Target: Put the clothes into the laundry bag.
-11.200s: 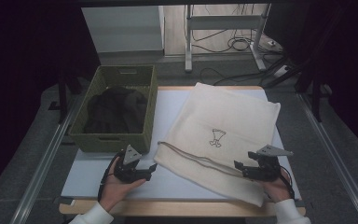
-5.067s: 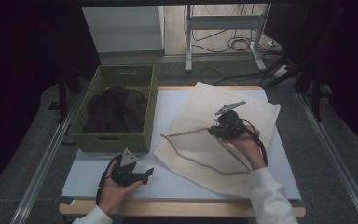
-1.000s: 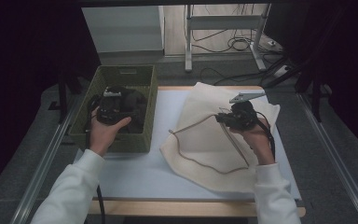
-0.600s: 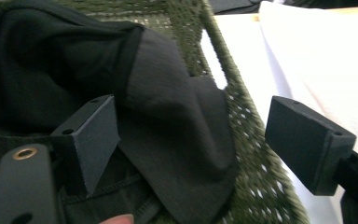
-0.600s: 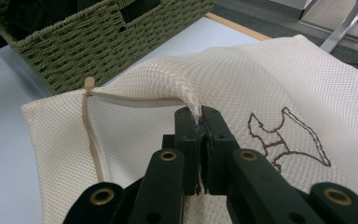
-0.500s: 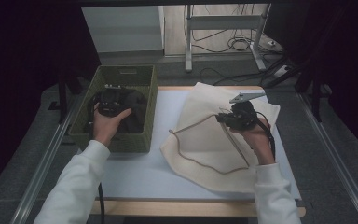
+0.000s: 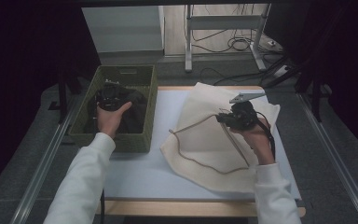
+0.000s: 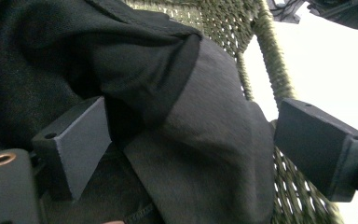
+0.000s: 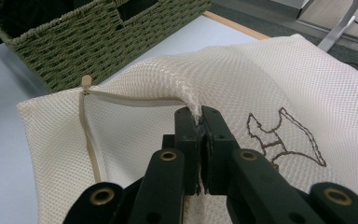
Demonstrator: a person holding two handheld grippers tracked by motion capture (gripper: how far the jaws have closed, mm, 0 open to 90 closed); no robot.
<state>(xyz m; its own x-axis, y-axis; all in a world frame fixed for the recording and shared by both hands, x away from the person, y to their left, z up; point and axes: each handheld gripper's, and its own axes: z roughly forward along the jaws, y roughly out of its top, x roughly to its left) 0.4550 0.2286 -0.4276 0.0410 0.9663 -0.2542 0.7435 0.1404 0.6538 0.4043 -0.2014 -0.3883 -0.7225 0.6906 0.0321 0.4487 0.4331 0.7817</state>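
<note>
Basket (image 7: 144, 140) first, since it sits furthest left: it's a green woven one on the left part of the white table (image 7: 135, 175), and there's a pile of dark clothing (image 7: 135, 112) stuffed in it. The left gripper (image 7: 112, 95) is down inside the basket, right on top of that pile. In the left gripper view you can see a fold of the dark clothing (image 8: 205, 154) lying between its jaws, which have just been opening and now stand wide apart, so the pads aren't pressing on the cloth at all. Moving right, a cream mesh laundry bag (image 7: 205, 144) is spread over the middle and right of the table, just beside the basket, with a tan drawstring (image 7: 191, 156) looping across it. It's got a little brown outline drawing stitched on it (image 9: 286, 137), and the cord end sits at the bag's corner (image 9: 86, 81). Then the right gripper (image 7: 223, 119) is over the bag, jaws pinched tight together on the bag's top layer by the opening hem, pulling the mesh up into a little ridge off the table.
</note>
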